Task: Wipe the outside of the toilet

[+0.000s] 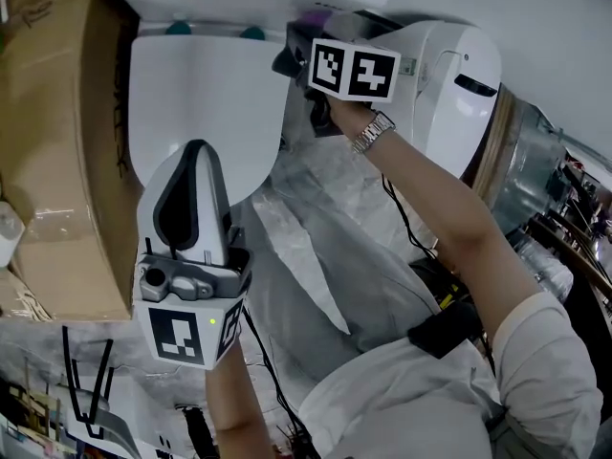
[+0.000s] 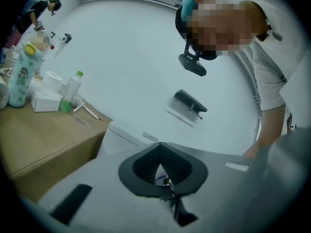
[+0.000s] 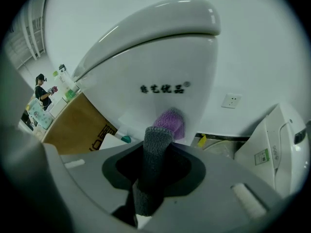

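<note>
Right tool point(image 3: 156, 152): jaws closed on a cloth point(image 3: 170, 123), grey where it is gripped and purple at the free end. The purple end is pressed against the curved outer wall of the toilet point(image 3: 146, 57), just below a line of black printed characters. From above, this tool sits at the right side of the toilet, near the tank, with the person's arm stretched toward it.

Left tool point(image 1: 196, 161): jaws together at the tips, nothing between them. It is held over the front of the closed white lid point(image 1: 206, 84); contact with the lid cannot be determined.

Surroundings: a cardboard box point(image 1: 57, 161) stands just beside the toilet on its left. A white plastic unit point(image 1: 449, 65) stands on its right. A wall socket point(image 3: 232, 100) is on the wall behind.
</note>
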`<state>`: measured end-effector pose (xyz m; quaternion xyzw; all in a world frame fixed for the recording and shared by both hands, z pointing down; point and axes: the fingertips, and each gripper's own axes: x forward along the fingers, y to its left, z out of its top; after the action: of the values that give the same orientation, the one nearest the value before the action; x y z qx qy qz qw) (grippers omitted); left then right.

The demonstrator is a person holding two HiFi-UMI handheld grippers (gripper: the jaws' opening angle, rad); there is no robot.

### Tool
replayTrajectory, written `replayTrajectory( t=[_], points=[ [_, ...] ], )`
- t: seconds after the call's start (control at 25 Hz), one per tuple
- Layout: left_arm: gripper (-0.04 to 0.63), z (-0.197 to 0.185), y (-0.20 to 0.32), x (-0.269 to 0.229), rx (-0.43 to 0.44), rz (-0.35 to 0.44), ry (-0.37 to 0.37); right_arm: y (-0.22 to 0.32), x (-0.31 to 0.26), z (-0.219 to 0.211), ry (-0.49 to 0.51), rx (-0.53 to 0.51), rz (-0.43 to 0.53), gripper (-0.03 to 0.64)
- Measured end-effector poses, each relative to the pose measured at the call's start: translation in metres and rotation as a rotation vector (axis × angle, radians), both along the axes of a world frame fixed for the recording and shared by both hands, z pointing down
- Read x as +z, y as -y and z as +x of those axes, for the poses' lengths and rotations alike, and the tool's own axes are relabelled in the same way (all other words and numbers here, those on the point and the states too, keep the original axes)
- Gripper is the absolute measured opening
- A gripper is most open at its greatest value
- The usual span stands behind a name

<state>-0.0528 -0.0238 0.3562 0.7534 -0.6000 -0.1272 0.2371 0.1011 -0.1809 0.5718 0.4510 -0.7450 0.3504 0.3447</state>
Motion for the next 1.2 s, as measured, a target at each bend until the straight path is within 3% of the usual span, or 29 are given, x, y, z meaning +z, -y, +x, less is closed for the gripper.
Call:
replayTrajectory(
  t=[0.4, 0.64, 0.96, 1.2],
  points=[
    [0.005, -0.062, -0.018, 0.008, 0.055, 0.002, 0.003, -0.002, 0.002, -0.088, 0.011, 0.001, 0.002, 0.107],
    [0.005, -0.09, -0.027, 0.009, 0.064, 0.031, -0.055, -0.004, -0.001, -0.154, 0.025, -0.081, 0.017, 0.107],
    [0.005, -0.113, -0.049, 0.017, 0.056, 0.018, -0.074, -0.001, -0.005, -0.232, 0.038, -0.19, 0.025, 0.107],
    [0.005, -0.137, -0.066, 0.02, -0.014, 0.016, -0.075, 0.001, -0.005, -0.277, 0.03, -0.272, 0.044, 0.107]
  ],
)
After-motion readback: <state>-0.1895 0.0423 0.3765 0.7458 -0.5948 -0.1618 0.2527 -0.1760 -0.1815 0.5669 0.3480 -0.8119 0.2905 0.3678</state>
